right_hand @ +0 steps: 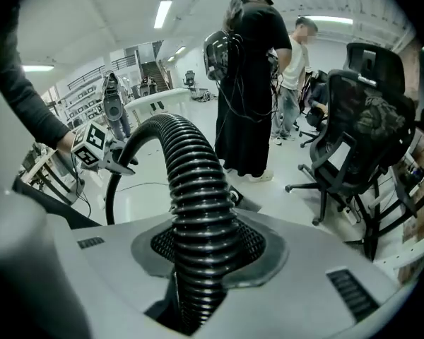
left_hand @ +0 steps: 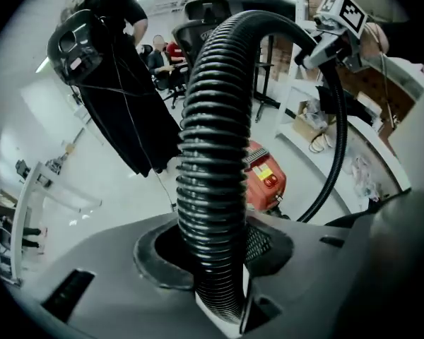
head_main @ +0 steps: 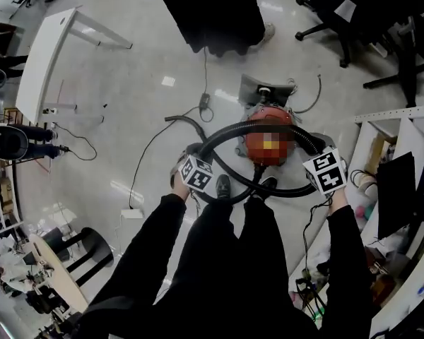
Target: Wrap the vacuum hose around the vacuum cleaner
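**Head view.** Locate the vacuum cleaner on the floor, just ahead of the shoes. Note the left gripper and the right gripper flanking it, about equally near. Trace the vacuum hose as a loop running from one claw to the other, arching across the far side of the red body. Treat its long axis as lying left to right, with the cleaner ahead of both claws and inside the loop.

**Left gripper view.** Read the jaws as closed on the hose, its ribbed wall against both pads. Follow the hose away from the claw, then right toward the right gripper. Find the cleaner beyond the hose, low and slightly right.

**Right gripper view.** Read these jaws as clamped on the hose likewise. Follow the arch left and down to the left gripper. No cleaner in sight here.

Probably next: lower the loop evenly round the body, both hands together.
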The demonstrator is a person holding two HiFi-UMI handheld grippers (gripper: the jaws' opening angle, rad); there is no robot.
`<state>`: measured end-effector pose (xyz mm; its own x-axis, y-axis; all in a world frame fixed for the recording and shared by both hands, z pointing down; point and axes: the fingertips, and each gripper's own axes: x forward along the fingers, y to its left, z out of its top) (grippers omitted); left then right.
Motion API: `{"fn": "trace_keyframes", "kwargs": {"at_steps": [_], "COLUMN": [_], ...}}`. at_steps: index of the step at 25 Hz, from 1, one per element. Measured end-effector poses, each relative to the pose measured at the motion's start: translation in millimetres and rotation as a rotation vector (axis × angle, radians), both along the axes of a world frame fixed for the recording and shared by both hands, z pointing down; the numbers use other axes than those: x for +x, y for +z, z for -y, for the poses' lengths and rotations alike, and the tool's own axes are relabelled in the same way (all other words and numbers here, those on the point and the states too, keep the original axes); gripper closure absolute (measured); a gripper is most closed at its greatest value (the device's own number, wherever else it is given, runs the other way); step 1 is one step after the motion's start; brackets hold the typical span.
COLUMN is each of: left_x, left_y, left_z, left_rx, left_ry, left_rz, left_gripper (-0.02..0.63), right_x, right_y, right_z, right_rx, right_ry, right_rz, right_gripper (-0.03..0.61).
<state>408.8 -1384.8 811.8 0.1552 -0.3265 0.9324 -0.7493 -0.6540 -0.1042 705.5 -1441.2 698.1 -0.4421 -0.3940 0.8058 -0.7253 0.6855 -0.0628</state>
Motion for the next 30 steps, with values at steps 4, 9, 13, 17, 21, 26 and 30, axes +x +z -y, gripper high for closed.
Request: {"fn": "trace_keyframes", "kwargs": {"at_steps": [4,9,13,17,21,26,30], "left_x": [11.2,19.1,43.1,72.8,81.4,33.0,-36.3], "left_y": [8.8,22.2,49.5,95.1,139.7,213.7,269.3], "left_z": [43.1,78.0,110.9,140.8,154.5,107.2,42.8], "left_rx": [0.019,-0.020,-0.028,-0.022,0.003,-0.141,-0.366], "left_ry": [-0.017,0.035,0.128,0.208,0.342,0.280,0.035], "left_rz": [0.038,0.127,0.129,0.083,0.102,0.128,0.129], "left_gripper": [0.456,0.456,0.456,0.454,0.373,0.296,0.298], "right_x": [23.6,46.4,72.6,94.8,102.0,86.6,81.6], "right_y": [48.7,106.5,165.9,221.1,252.9,281.7,280.7], "right_z": [22.6,31.0,39.3,53.5,59.7,68.4,90.9], "right_rx": [-0.045,-0.124,-0.196,-0.242,-0.247,-0.225,-0.161], "right_ry": [0.048,0.078,0.153,0.301,0.414,0.378,0.429], "right_rz": [0.026,0.029,0.049,0.086,0.137,0.133,0.217], "right_gripper": [0.440,0.440,0.440,0.437,0.437,0.437,0.439]}}
